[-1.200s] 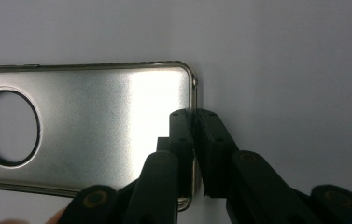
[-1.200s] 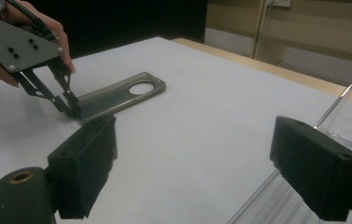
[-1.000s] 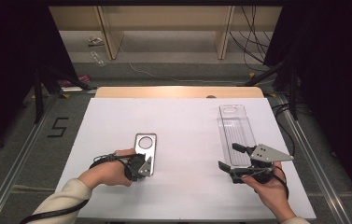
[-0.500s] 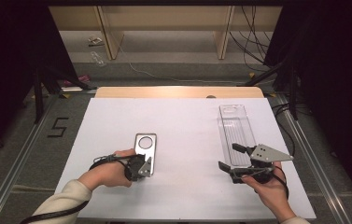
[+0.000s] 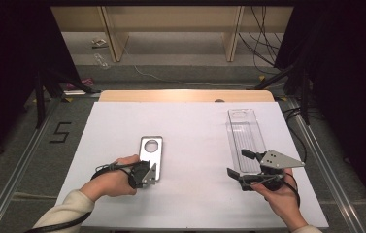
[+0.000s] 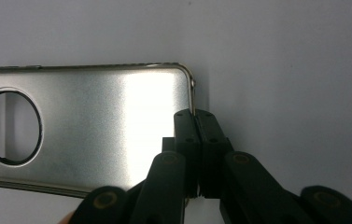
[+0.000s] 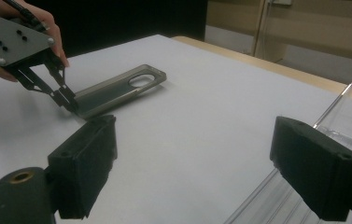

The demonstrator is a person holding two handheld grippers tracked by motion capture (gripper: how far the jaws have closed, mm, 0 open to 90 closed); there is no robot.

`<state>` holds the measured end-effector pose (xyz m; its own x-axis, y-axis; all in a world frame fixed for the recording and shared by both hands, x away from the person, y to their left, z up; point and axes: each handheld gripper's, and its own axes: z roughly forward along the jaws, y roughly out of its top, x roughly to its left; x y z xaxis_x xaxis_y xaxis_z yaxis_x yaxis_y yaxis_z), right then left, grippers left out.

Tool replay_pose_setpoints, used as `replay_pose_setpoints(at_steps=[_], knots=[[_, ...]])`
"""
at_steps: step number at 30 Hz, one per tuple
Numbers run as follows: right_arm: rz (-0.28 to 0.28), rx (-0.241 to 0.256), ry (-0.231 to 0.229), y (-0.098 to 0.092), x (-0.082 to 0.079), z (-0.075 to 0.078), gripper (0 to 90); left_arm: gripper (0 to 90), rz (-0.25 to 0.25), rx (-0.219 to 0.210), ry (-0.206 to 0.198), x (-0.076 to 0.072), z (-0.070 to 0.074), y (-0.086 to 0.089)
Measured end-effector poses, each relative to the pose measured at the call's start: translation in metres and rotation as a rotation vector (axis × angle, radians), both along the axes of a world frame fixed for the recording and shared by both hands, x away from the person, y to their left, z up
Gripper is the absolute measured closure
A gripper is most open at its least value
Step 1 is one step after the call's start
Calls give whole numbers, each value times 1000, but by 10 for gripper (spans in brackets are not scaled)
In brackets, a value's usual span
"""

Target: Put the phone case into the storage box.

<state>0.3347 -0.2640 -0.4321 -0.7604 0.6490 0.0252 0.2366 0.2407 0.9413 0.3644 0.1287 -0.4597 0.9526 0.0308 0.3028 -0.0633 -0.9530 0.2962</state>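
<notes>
A: Anything changed since a sec ago?
B: Nope. White table (image 5: 190, 126), both hands same spots.
A: Clear tray (image 5: 245, 138)?
B: Right side, long axis running away from the person. Right gripper (image 5: 241, 165) at its near end, jaws wide, holding nothing.
A: Metal plate (image 5: 150, 154)?
B: Left of centre, flat, lengthwise front-to-back, round hole at far end. Left gripper (image 6: 195, 128) clamped on its near edge.
</notes>
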Motion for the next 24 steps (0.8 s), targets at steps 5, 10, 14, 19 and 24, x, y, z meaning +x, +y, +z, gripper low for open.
replay_pose_setpoints(at_steps=[5,10,14,19,24], knots=[[-1,2,-1,0,0,0,158,885,9,-24,-13,-2,6,1],[1,0,-2,0,0,0,158,886,11,-46,-24,-4,13,0],[2,0,-2,1,0,0,158,886,13,-52,-21,-5,14,0],[4,-1,-2,1,0,-1,158,886,13,-54,-25,-5,16,2],[4,-4,-3,1,0,0,158,887,20,-66,-25,-6,17,3]])
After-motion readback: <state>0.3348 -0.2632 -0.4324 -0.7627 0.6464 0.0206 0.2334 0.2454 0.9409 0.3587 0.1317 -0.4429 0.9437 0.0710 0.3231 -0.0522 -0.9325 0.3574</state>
